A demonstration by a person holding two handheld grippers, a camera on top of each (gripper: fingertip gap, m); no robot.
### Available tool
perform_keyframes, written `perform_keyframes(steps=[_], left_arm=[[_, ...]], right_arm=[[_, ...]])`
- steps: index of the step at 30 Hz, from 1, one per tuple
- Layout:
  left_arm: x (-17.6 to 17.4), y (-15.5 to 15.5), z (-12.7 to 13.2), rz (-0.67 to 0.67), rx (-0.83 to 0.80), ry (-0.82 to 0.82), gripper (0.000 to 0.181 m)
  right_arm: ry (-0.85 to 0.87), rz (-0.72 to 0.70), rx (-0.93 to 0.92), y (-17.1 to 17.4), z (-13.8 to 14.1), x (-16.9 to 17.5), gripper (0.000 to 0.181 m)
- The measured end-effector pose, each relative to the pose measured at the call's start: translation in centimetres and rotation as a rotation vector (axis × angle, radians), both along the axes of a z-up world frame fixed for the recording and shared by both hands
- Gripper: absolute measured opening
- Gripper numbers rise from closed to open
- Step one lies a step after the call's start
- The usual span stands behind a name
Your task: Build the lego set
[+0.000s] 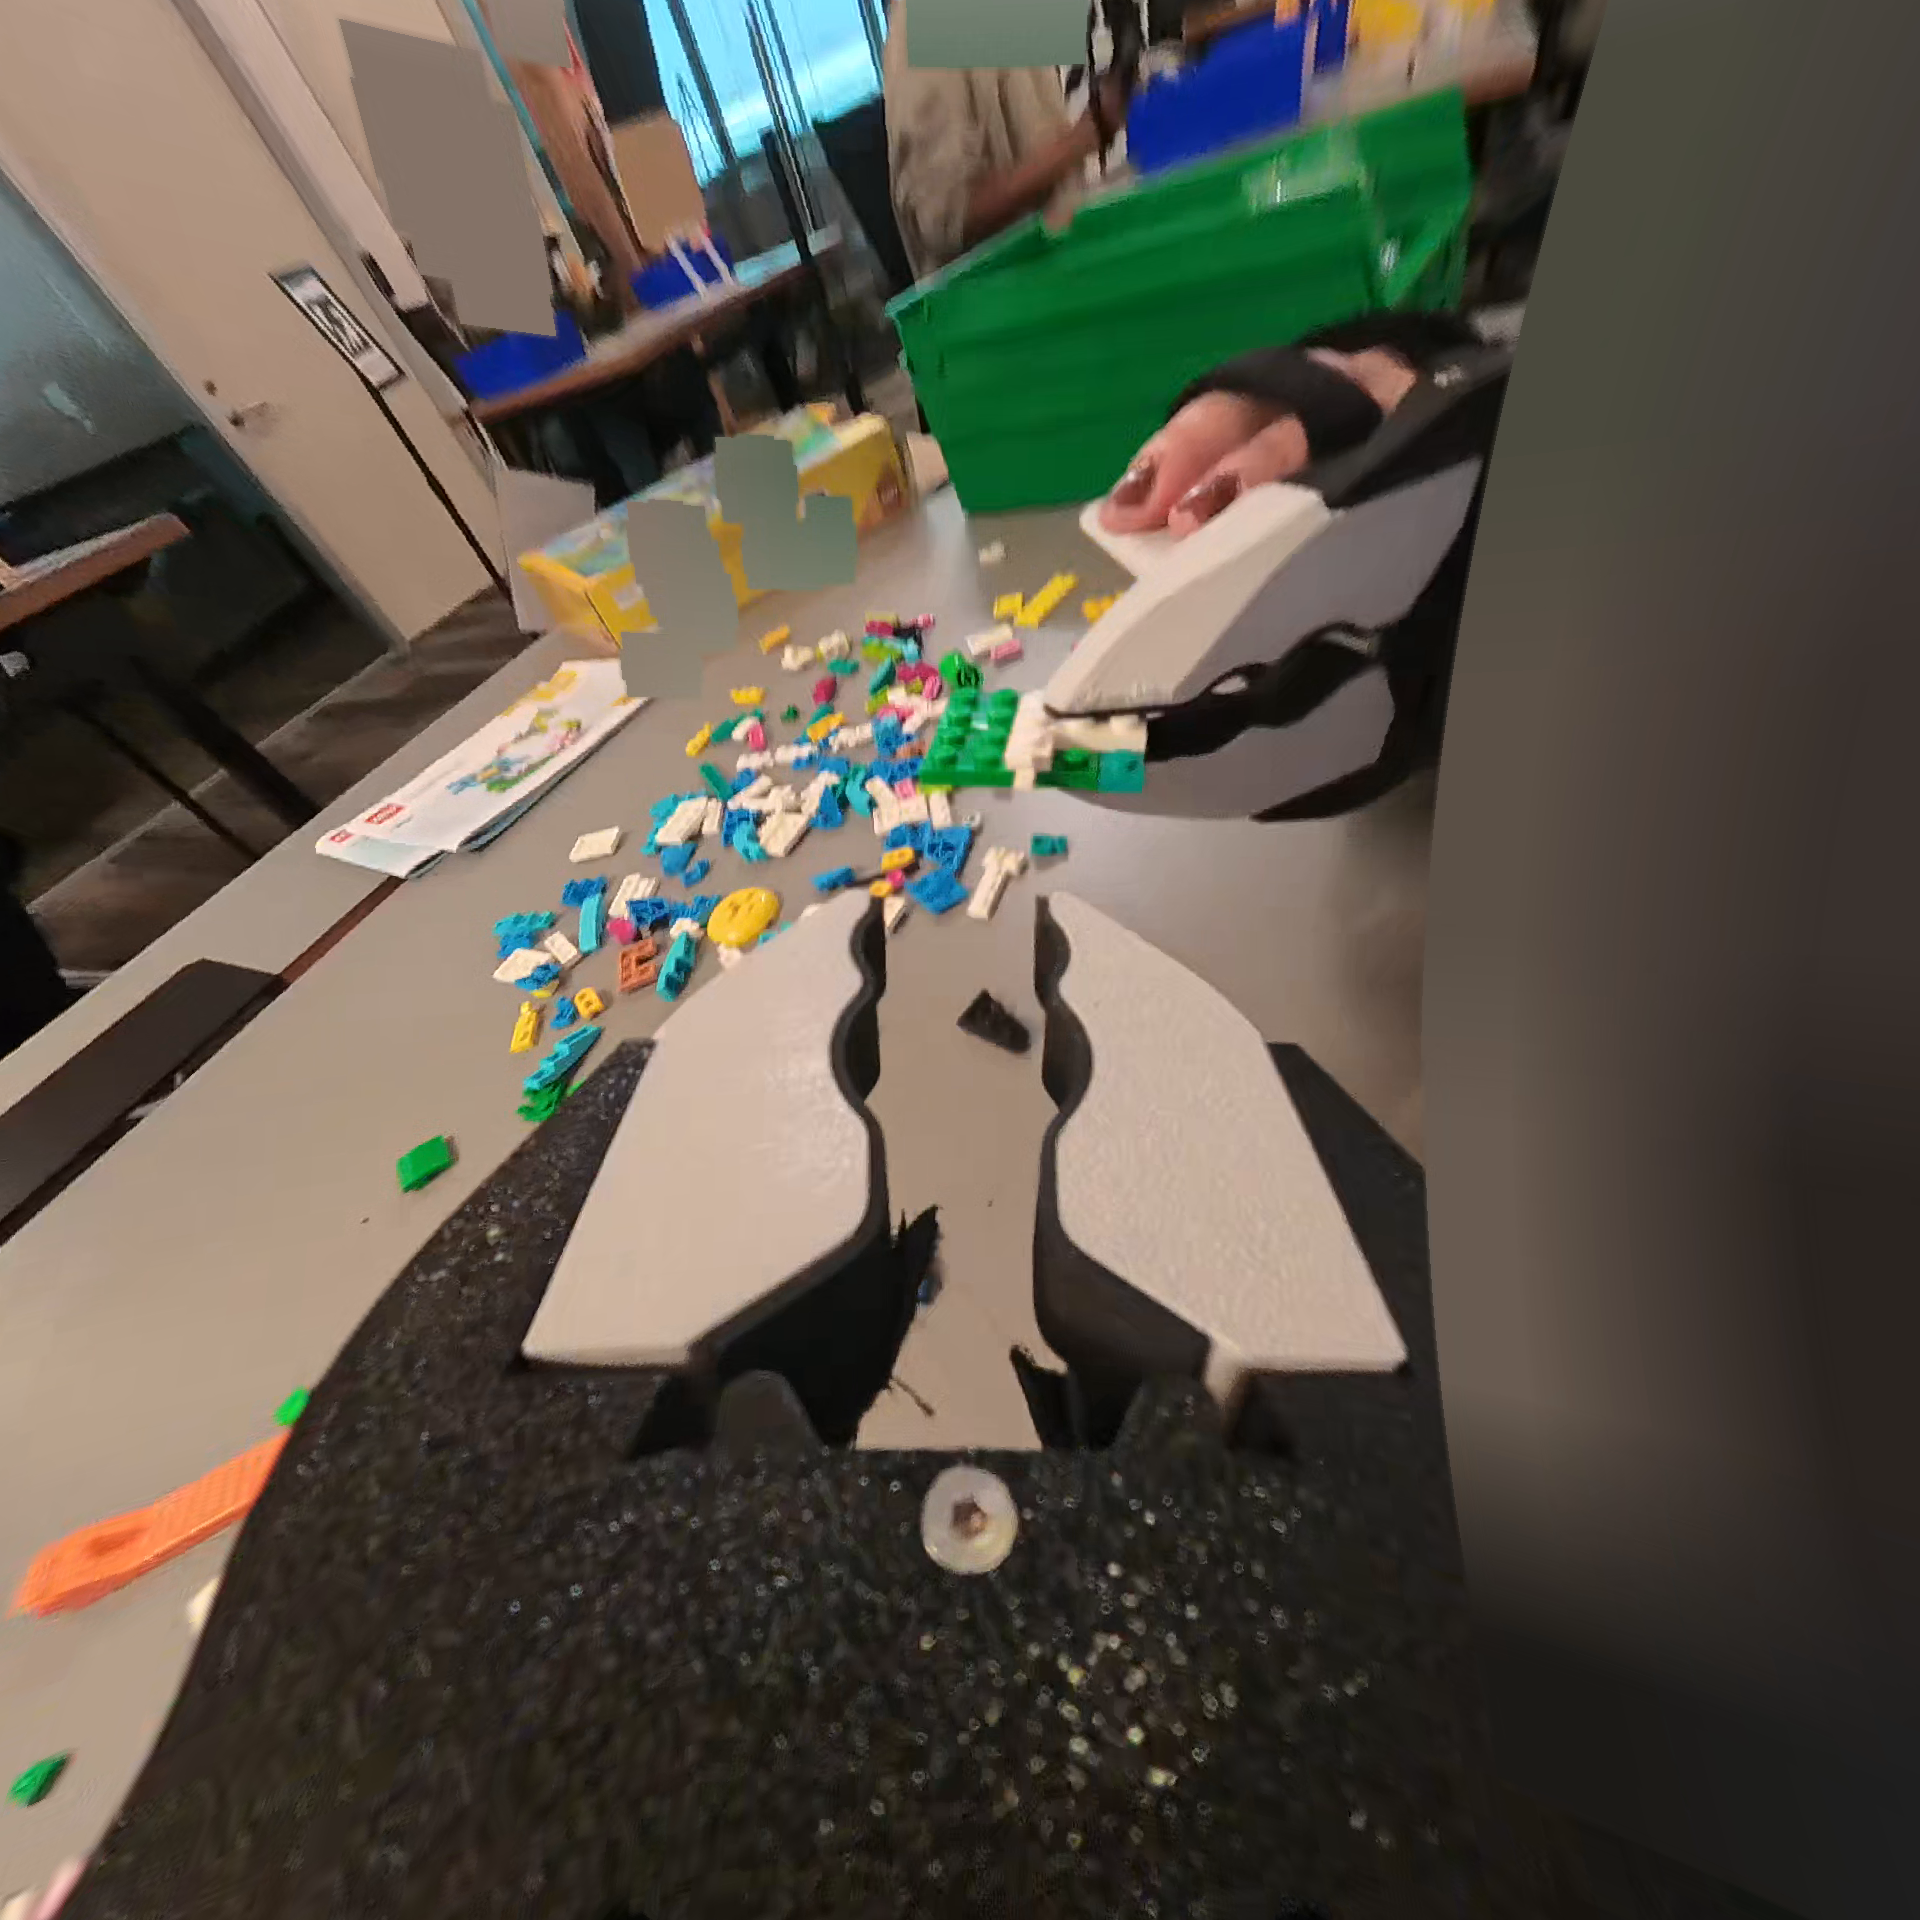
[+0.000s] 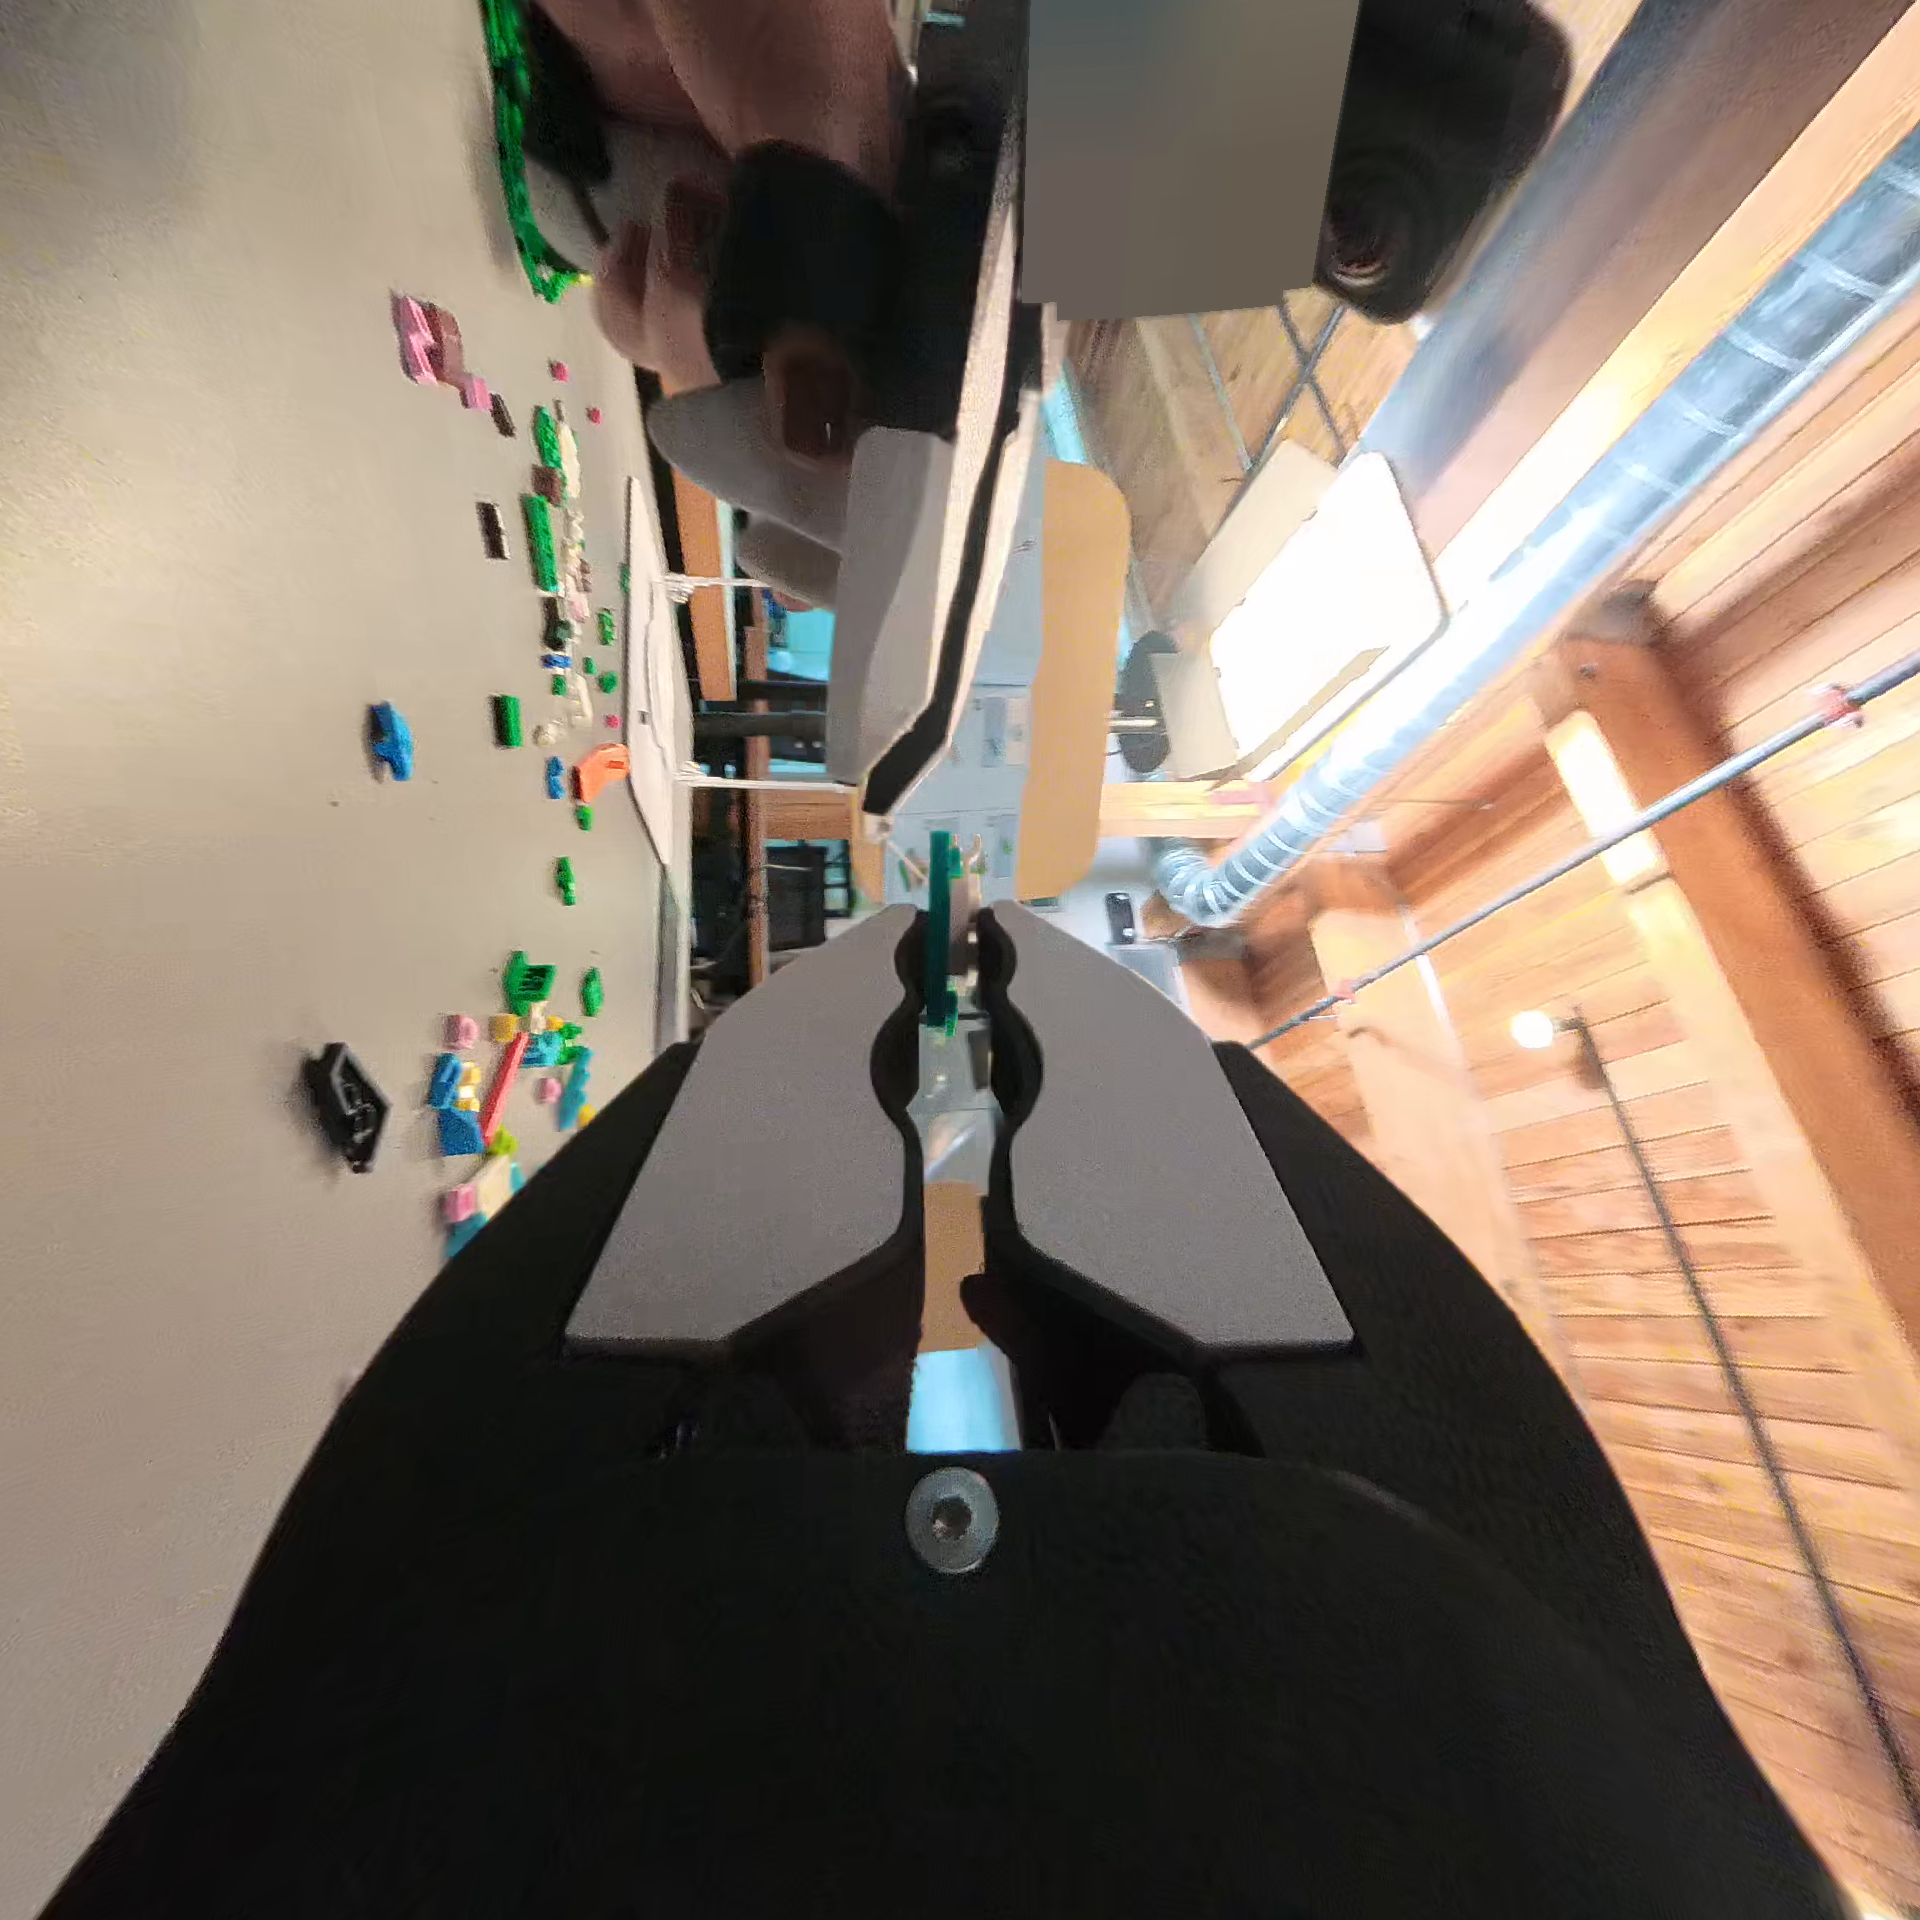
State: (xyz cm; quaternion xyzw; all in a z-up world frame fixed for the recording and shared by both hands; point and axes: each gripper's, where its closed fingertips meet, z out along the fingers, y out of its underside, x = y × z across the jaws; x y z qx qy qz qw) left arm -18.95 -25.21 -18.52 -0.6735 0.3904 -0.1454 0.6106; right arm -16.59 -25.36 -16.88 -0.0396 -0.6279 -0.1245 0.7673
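The right gripper has its jaws pinched on the edge of a small partial build, a green studded plate carrying white and teal pieces, held clear above the bench. From its own camera the plate shows edge-on between the jaws. The left gripper hangs with its jaws parted and nothing between them; on the bench beneath their gap lies a small black piece.

Just ahead of the left jaws sprawls the loose brick pile (blue, white, teal, pink and yellow, all small). An instruction booklet lies well off to their left side.

The build looks light and rigid, made of hard glossy plastic, so it will likely slip or pivot if pinched by one corner. Its stacked pieces could pop apart under sideways pressure. Flat plate edges seem the safest hold, with pressing force directed straight onto the studs.
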Motion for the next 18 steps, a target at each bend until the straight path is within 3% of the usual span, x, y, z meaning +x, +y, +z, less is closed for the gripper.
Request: perform_keyframes(steps=[6, 8, 11, 18], left_arm=[[0.1, -0.1, -0.4, -0.031, 0.058, -0.11, 0.024], [0.5, -0.4, 0.0, -0.071, 0.042, -0.222, 0.026], [0.1, -0.4, 0.3, -0.09, 0.011, -0.351, 0.042], [0.1, -0.5, 0.5, -0.062, 0.08, -0.33, 0.062]], right_arm=[[0.001, -0.001, 0.031, -0.4, -0.1, -0.3, 0.006], [-0.002, 0.004, 0.008, -0.3, -0.2, -0.4, 0.006], [0.006, 0.01, -0.048, 0.0, 0.0, -0.3, 0.006], [-0.018, 0.027, -0.135, 0.1, -0.5, -0.6, 0.006]])
